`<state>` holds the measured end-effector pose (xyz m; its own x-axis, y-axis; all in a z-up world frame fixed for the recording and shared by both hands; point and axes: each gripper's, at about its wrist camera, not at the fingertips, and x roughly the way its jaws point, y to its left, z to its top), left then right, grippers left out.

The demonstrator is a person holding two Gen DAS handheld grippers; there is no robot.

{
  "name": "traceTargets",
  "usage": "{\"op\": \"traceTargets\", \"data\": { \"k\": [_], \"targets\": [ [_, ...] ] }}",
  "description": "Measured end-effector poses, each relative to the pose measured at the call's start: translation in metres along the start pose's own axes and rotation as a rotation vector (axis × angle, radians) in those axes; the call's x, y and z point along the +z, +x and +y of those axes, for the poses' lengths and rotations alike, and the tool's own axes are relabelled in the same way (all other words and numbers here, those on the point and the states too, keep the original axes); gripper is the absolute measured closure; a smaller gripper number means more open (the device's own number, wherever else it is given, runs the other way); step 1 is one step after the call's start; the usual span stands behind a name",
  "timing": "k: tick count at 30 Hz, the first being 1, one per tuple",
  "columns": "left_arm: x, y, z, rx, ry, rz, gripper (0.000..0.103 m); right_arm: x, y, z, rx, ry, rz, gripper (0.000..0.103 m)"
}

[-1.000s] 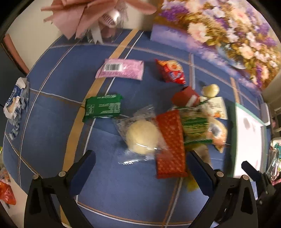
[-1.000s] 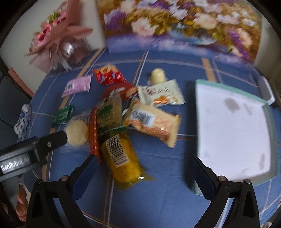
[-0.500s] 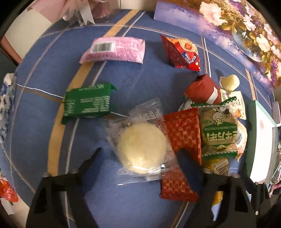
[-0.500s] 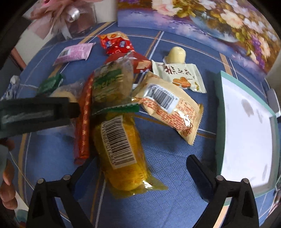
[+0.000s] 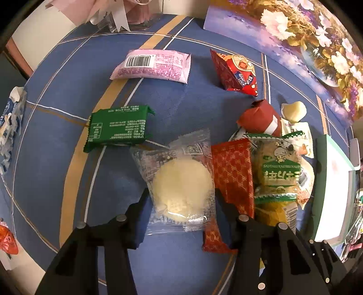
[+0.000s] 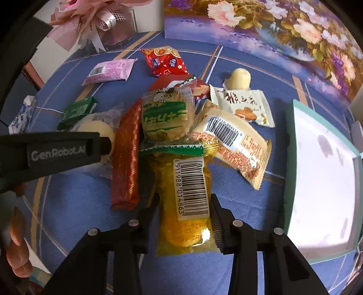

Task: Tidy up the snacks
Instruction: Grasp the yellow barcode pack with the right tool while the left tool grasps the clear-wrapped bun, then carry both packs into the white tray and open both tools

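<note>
Several snack packets lie piled on a blue tablecloth. My left gripper (image 5: 181,195) points down over a round pale cake in a clear wrapper (image 5: 181,181). Its jaws are closing, with the pads at the wrapper's two edges and the cake between them. My right gripper (image 6: 185,199) is shut on a yellow packet with a barcode label (image 6: 188,204), which reaches under a green-and-tan packet (image 6: 166,118). A red patterned bar (image 6: 127,156) lies between the two held spots. The left gripper's body (image 6: 56,152) crosses the right wrist view and hides part of the cake.
A white tray with a teal rim (image 6: 292,158) lies to the right. Pink (image 5: 152,64), red (image 5: 236,72) and green (image 5: 118,128) packets lie apart from the pile. A flower painting (image 6: 272,27) and a pink bouquet (image 6: 95,20) stand behind. A person's fingers (image 6: 15,227) show at left.
Both grippers sank toward the pile. The right jaws came together on the yellow packet. The left jaws narrowed from wide apart to the edges of the cake's wrapper.
</note>
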<state>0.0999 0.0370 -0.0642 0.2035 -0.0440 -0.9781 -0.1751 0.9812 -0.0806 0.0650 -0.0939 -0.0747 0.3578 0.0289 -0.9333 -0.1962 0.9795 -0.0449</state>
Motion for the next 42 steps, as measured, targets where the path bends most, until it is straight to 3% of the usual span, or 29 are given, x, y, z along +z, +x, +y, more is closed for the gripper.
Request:
{"op": "traceTargets", "data": {
  "k": [11,15,21,29,42],
  "targets": [
    [-0.014,-0.074,-0.023,-0.010,0.027,-0.117,0.050,0.001,-0.054,-0.041,0.100,0.125,-0.089,0.061],
    [-0.008,-0.098,-0.041,-0.023,0.055,-0.168,0.049,0.002,-0.076,-0.058,0.088,0.170,-0.156,0.061],
    [-0.011,-0.129,-0.084,-0.061,0.125,-0.227,0.049,0.007,-0.085,-0.098,-0.023,0.258,-0.213,0.061],
    [-0.020,-0.122,-0.161,-0.098,0.257,-0.229,0.049,-0.004,-0.087,-0.178,-0.133,0.417,-0.205,0.062],
    [-0.026,-0.055,-0.276,-0.166,0.403,-0.182,0.049,-0.028,-0.062,-0.294,-0.294,0.633,-0.131,0.062]
  ]
}}
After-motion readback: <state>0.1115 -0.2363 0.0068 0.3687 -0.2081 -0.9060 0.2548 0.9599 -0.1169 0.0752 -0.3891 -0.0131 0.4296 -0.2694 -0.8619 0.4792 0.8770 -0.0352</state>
